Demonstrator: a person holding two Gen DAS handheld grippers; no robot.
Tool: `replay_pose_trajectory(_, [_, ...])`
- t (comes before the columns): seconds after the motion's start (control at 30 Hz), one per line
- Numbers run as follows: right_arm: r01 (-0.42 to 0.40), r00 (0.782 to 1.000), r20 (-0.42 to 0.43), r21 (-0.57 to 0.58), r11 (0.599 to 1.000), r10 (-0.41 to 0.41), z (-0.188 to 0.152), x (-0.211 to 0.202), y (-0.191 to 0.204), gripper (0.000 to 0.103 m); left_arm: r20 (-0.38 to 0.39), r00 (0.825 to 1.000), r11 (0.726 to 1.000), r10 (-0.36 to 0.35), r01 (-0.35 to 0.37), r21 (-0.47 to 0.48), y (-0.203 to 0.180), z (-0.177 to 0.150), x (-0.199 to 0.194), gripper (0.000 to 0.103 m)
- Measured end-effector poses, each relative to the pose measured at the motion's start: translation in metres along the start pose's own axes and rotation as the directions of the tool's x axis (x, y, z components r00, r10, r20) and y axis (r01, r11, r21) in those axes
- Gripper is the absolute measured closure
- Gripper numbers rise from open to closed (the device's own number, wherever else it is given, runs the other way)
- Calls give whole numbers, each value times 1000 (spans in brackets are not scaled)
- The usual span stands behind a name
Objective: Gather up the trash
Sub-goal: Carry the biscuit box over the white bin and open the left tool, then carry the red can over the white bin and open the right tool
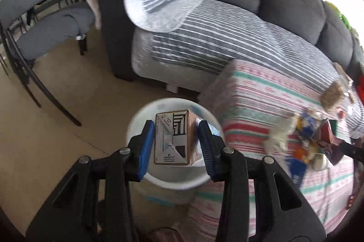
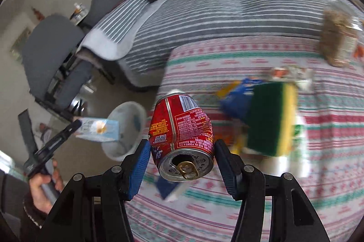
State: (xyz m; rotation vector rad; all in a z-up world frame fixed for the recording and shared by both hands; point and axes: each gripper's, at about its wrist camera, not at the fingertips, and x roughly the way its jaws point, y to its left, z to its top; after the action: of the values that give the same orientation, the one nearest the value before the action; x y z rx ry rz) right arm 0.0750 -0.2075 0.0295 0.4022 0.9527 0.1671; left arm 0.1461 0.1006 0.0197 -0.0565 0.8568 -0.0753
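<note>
My left gripper [image 1: 174,146] is above a white waste bin [image 1: 136,126] on the floor, with a small carton [image 1: 173,139] between its blue pads; its left pad touches the carton and the right stands just off it. From the right wrist view the same carton [image 2: 97,129] sits at the left gripper's tip beside the bin [image 2: 126,128]. My right gripper [image 2: 182,162] is shut on a dented red drink can [image 2: 182,128], held above the striped tablecloth [image 2: 250,196]. More trash lies on the table: a blue wrapper [image 2: 236,101] and a green-yellow sponge [image 2: 270,119].
A grey sofa with a striped cover [image 1: 216,41] stands behind the table. A grey chair [image 1: 52,32] with dark legs stands left of the bin. A bag of brown snacks [image 2: 336,39] lies at the table's far right. Trash pile [image 1: 307,139] sits on the tablecloth.
</note>
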Motion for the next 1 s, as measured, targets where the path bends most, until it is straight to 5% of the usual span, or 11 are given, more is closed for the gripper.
replay_pose_trajectory(0.3, [-90,993,-83,-61,994,84,-5,67,58,44,-68,996,998,55,-57,-25,31,-8,44,61])
replay_pose_trajectory(0.4, [-73,993,-102,-68,995,66,-10,80,62,44,-85,996,999,16,-19,-30,35,-10,49,61])
replay_pose_trajectory(0.47, [-61,993,-110,-70,996,53,-12,85,61,44,-130,991,999,-21,16,-37,34,-13,54,47])
replay_pose_trajectory(0.57, [-54,993,-104,-67,996,47,-12,85,60,44,-109,994,999,29,-33,-39,35,-15,47,18])
replay_pose_trajectory(0.77, [-54,995,-90,-72,996,48,-10,77,57,44,-92,993,995,77,-82,-51,42,-18,28,7])
replay_pose_trajectory(1.0, [-61,992,-114,-110,992,49,-4,90,80,44,-185,966,977,183,-200,-77,63,-34,24,4])
